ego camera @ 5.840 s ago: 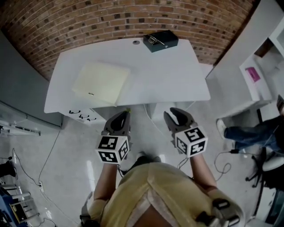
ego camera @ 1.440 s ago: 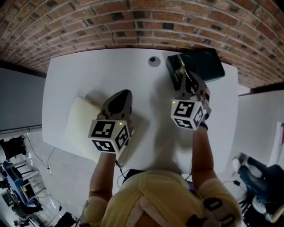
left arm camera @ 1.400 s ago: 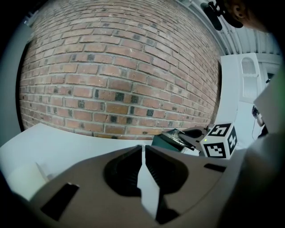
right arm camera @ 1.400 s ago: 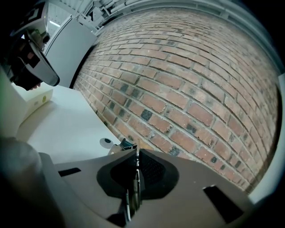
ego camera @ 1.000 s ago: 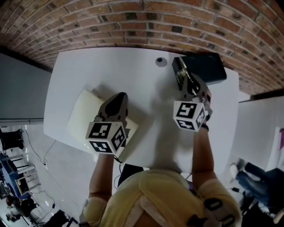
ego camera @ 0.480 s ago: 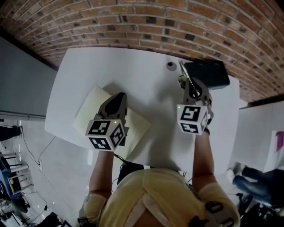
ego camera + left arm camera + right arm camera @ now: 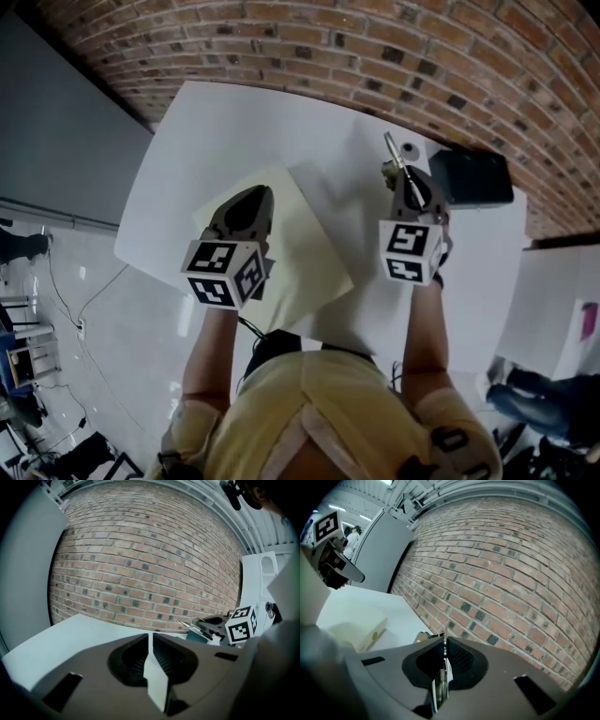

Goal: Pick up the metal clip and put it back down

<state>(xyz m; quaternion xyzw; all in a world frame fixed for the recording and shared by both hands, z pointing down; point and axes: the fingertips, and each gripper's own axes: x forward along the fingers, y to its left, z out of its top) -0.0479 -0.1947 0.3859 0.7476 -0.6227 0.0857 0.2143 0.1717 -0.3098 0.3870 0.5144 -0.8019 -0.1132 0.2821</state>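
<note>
Put-down is judged to be the step in hand. The white table (image 7: 216, 122) is best met low and slow on the bare top just left of the dark box (image 7: 473, 176). The right gripper (image 7: 401, 176) is clamped tight on the metal clip (image 7: 390, 150), which appears lifted off the top just left of the dark box, its thin end poking past the jaw tips toward the wall. The grip is best held until the clip is seated, then the jaws eased apart so nothing is flicked. The clip is thin, hard metal, so a slip in the pads is a risk. The left gripper (image 7: 251, 192) is closed with nothing in it, well left of the dark box and over the cream pad (image 7: 300, 244); it is judged not needed. A brick wall (image 7: 375, 47) is seen behind the dark box and a pale glossy floor (image 7: 122, 319) far to its left. The top is plain, smooth and white, with a small round cable hole (image 7: 409, 150) just left of the dark box.
</note>
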